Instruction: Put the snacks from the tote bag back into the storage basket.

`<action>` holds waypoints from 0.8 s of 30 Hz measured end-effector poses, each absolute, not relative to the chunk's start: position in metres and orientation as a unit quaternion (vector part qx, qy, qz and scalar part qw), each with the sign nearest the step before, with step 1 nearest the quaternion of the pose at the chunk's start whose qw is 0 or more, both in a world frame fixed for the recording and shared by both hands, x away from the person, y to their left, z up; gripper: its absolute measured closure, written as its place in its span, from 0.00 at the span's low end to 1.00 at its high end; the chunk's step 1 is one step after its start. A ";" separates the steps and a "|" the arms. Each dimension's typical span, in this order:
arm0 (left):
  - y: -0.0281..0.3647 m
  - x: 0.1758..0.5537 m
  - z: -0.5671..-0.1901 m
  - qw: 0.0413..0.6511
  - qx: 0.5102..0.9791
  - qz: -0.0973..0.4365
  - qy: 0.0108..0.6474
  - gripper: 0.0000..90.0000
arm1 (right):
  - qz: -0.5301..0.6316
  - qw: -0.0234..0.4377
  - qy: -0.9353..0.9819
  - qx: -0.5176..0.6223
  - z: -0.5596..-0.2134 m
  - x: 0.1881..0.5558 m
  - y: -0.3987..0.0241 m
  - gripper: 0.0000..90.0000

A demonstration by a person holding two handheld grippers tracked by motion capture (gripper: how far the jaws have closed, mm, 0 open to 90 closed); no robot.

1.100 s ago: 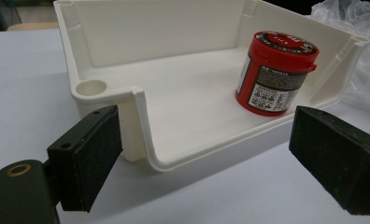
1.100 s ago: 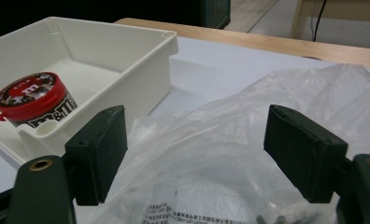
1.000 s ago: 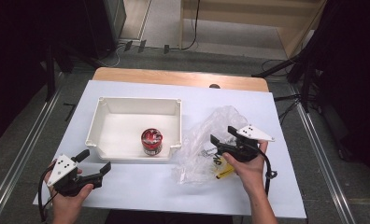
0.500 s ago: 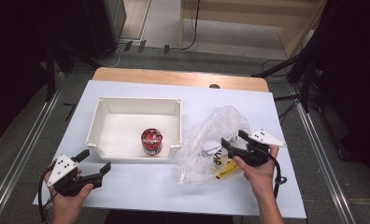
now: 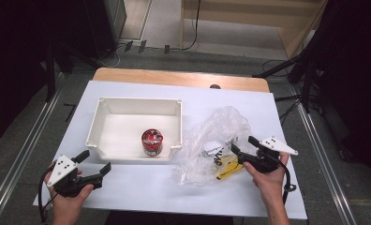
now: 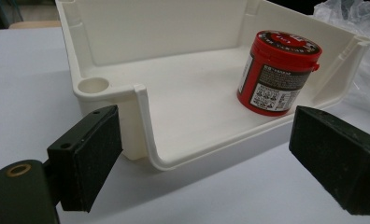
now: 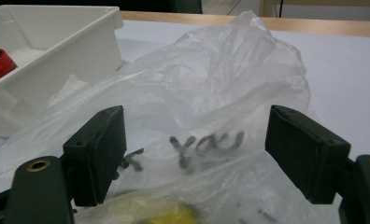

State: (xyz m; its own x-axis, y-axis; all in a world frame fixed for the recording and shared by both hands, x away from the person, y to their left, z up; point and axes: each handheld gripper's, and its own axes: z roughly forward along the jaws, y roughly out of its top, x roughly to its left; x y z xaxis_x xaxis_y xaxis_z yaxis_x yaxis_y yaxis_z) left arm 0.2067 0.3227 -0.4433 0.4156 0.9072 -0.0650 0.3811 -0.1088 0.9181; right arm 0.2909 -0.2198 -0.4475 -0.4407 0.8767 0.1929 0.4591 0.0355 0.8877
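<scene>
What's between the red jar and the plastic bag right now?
The white bin's right wall stands between the red jar and the plastic bag, seen in the high view.

On my feed I see a white bin (image 5: 139,100) sitting on the left half of the white sheet (image 5: 141,183), and a red jar (image 5: 152,141) with a dark printed label stands upright inside it, near the front wall and towards the right corner. A strip of the wooden tabletop (image 5: 174,78) shows beyond the sheet's far edge. Metal rails (image 5: 29,140) run along the grey floor on both sides of the table, and a black cable (image 5: 196,28) hangs down at the back beside pale wooden furniture (image 5: 249,11).
</scene>
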 end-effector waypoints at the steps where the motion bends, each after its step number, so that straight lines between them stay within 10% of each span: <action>1: 0.322 0.207 -0.443 0.478 0.692 0.275 0.466 0.11 | 0.495 0.211 0.688 0.487 -0.448 0.290 -0.221 0.24; 24: 0.324 0.207 -0.443 0.482 0.688 0.274 0.468 0.11 | 0.475 0.223 0.673 0.521 -0.463 0.270 -0.270 0.17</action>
State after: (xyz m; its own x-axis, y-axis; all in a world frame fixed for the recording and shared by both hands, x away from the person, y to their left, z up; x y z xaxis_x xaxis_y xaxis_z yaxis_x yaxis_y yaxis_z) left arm 0.2066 0.3242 -0.4434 0.4112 0.9086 -0.0732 0.3798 -0.0978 0.9199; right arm 0.2695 -0.2700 -0.4633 -0.3579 0.9131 0.1953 0.4898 0.0055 0.8718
